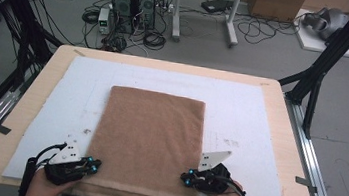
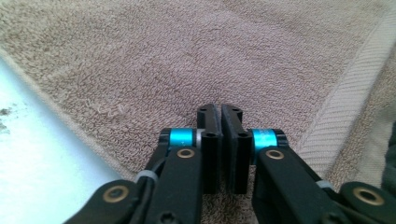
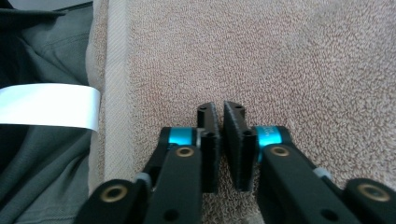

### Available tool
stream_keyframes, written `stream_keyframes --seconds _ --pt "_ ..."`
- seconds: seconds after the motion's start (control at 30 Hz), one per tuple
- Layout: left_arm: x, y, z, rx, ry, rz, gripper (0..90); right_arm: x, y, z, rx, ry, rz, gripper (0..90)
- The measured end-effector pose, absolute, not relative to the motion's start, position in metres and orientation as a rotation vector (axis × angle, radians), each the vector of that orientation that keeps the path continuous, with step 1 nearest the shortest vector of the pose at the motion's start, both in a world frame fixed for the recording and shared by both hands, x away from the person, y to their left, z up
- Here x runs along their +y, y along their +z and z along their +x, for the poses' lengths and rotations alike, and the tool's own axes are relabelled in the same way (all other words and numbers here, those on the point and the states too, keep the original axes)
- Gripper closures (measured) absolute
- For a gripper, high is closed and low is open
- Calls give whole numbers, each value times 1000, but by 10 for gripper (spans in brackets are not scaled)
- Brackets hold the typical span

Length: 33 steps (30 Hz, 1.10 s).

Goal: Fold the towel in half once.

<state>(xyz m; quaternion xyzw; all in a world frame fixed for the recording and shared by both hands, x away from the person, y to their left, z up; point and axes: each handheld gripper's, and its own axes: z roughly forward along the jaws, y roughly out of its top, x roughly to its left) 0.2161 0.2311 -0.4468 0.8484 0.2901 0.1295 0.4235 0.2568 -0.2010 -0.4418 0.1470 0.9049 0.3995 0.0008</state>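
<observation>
A brown terry towel (image 1: 149, 140) lies flat on the white mat (image 1: 246, 112), and its near edge hangs a little over the table's front. At the towel's near left corner my left gripper (image 1: 95, 165) points inward; at the near right corner my right gripper (image 1: 184, 178) faces it. Seen in the left gripper view, the left gripper (image 2: 220, 111) is shut just over the towel (image 2: 187, 56), beside its ribbed hem (image 2: 345, 102). The right gripper (image 3: 220, 108) is shut too, close to the hem (image 3: 116, 93). No cloth shows between either pair of pads.
The mat covers a wooden table (image 1: 283, 157) with black frame posts (image 1: 329, 51) at both sides. A white label strip (image 3: 46, 105) sticks out from the towel's near edge over the person's dark grey clothing (image 3: 37, 177). Computer towers (image 1: 133, 5) and cables sit on the floor beyond.
</observation>
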Motion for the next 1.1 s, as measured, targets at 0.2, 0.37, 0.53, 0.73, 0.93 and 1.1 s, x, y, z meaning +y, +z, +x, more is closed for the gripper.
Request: stream_keyframes --seconds 0.2,0.37,0.53,0.73,0.93,1.1 --pt "235 -436 209 728 340 2084 880 -204 -427 253 2807 1313 432 874" --pt "242 -425 198 714 337 2067 897 -206 -409 245 2787 1331 381 874" --pt "247 -429 192 716 323 2081 877 -207 -409 239 2821 1295 371 839" --pt "237 -443 201 742 309 2156 660 -204 -427 241 2842 1266 463 666" --pt "232 -445 200 720 332 2153 864 -200 -443 246 2869 1270 468 837" --pt "240 -437 197 727 314 2105 871 -199 -437 244 2868 1281 426 873"
